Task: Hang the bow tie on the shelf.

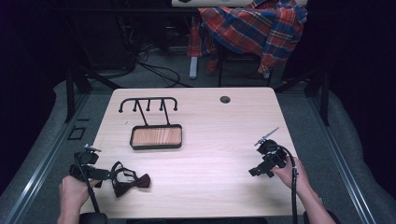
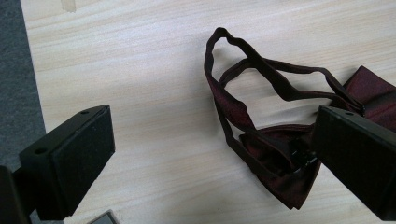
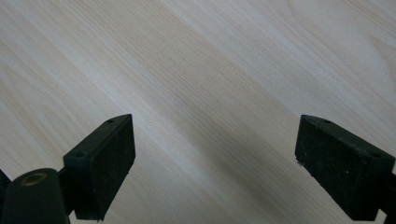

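A dark red bow tie (image 1: 132, 182) with a looped strap lies flat on the light wooden table (image 1: 210, 140) near its front left corner. My left gripper (image 1: 105, 174) sits just left of it, jaws wide open. In the left gripper view the bow tie (image 2: 280, 172) and its strap (image 2: 261, 70) lie between the jaws, close against the right one; nothing is gripped. My right gripper (image 1: 257, 171) hovers low over bare wood at the front right, jaws open and pointing left, and the right gripper (image 3: 215, 163) has nothing between its jaws.
A black wire stand with hooks (image 1: 148, 103) rises from a small wooden tray base (image 1: 156, 137) at the table's middle left. A cable hole (image 1: 225, 99) sits near the far edge. Behind the table, a plaid shirt (image 1: 254, 25) hangs over a chair.
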Action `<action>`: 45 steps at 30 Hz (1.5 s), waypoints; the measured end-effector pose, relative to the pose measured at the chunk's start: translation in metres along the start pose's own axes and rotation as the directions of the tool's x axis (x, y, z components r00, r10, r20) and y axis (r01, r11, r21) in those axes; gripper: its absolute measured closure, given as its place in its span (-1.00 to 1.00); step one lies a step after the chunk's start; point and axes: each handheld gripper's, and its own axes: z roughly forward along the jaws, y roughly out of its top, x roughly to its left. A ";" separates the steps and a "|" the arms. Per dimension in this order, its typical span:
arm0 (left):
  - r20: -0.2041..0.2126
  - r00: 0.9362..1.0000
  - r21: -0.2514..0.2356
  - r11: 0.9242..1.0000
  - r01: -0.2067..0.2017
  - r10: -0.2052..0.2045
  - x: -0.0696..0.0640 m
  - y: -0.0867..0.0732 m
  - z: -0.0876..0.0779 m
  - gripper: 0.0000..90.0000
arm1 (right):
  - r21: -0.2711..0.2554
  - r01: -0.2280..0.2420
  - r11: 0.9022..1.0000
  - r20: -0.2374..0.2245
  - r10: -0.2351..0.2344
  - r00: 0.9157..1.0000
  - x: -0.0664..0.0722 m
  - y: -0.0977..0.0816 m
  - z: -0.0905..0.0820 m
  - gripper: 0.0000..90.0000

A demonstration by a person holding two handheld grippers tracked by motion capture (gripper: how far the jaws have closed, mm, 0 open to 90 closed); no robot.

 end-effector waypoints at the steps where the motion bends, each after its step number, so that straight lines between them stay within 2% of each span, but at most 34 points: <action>1: 0.002 1.000 0.001 1.000 -0.003 0.003 0.000 0.000 0.000 -1.00 | 0.015 0.004 1.000 0.004 -0.004 1.000 0.000 0.000 0.000 -0.74; 5: 0.010 1.000 0.000 1.000 -0.012 0.012 -0.001 0.001 0.002 -1.00 | 0.047 0.031 0.998 0.001 -0.031 1.000 -0.001 0.002 -0.001 -0.74; 6: 0.012 1.000 0.002 1.000 -0.012 0.012 -0.001 0.002 0.002 -1.00 | 0.009 -0.001 1.000 0.004 0.001 1.000 0.001 0.000 0.002 -0.73; 9: 0.016 1.000 0.003 1.000 -0.009 0.009 -0.001 0.002 0.003 -1.00 | 0.035 0.023 0.999 0.000 -0.023 1.000 0.001 0.001 0.000 -0.73; 15: 0.022 1.000 -0.006 1.000 0.003 -0.003 -0.001 0.004 0.006 -1.00 | 0.024 0.016 1.000 -0.009 -0.016 1.000 0.001 0.001 0.001 -0.73; 17: 0.026 1.000 -0.004 1.000 0.009 -0.009 0.000 0.006 0.007 -1.00 | 0.047 0.036 0.998 -0.010 -0.036 0.999 0.000 0.002 0.000 -0.73; 24: 0.031 0.999 0.006 1.000 0.017 -0.017 0.001 0.009 0.013 -1.00 | 0.038 0.031 0.999 -0.012 -0.031 0.999 0.000 0.002 0.001 -0.73; 25: 0.034 0.999 0.011 1.000 0.014 -0.014 0.001 0.009 0.013 -0.99 | 0.025 0.008 1.000 -0.018 -0.008 1.000 0.002 0.001 0.002 -0.73; 27: 0.036 0.999 0.010 1.000 0.007 -0.008 0.000 0.010 0.016 -0.98 | 0.027 0.023 0.999 -0.015 -0.023 1.000 0.001 0.001 0.002 -0.73; 32: 0.035 0.999 0.011 1.000 0.002 -0.003 0.001 0.011 0.019 -0.88 | 0.027 0.021 0.999 -0.015 -0.020 1.000 0.001 0.001 0.002 -0.73; 33: 0.038 0.999 0.018 1.000 0.002 -0.002 0.002 0.011 0.020 -0.86 | 0.022 0.008 1.000 -0.010 -0.008 1.000 0.003 0.001 0.003 -0.73; 34: 0.040 0.999 0.017 1.000 0.001 -0.002 0.002 0.011 0.021 -0.83 | 0.033 0.022 0.999 -0.008 -0.021 1.000 0.002 0.001 0.002 -0.73; 37: 0.044 0.999 0.021 1.000 -0.003 0.002 0.002 0.012 0.023 -0.76 | 0.033 0.022 0.999 -0.016 -0.021 1.000 0.002 0.001 0.002 -0.73; 40: 0.045 0.999 0.021 1.000 -0.011 0.010 0.001 0.013 0.024 -0.65 | 0.031 0.020 0.999 -0.017 -0.020 1.000 0.002 0.001 0.002 -0.73; 41: 0.046 0.999 0.029 0.999 -0.028 0.027 -0.001 0.014 0.027 -0.62 | 0.032 0.021 0.999 -0.017 -0.020 1.000 0.002 0.001 0.002 -0.73; 45: 0.049 0.998 0.032 0.999 -0.029 0.027 0.000 0.015 0.030 -0.39 | 0.030 0.021 0.999 -0.023 -0.020 1.000 0.003 0.001 0.004 -0.73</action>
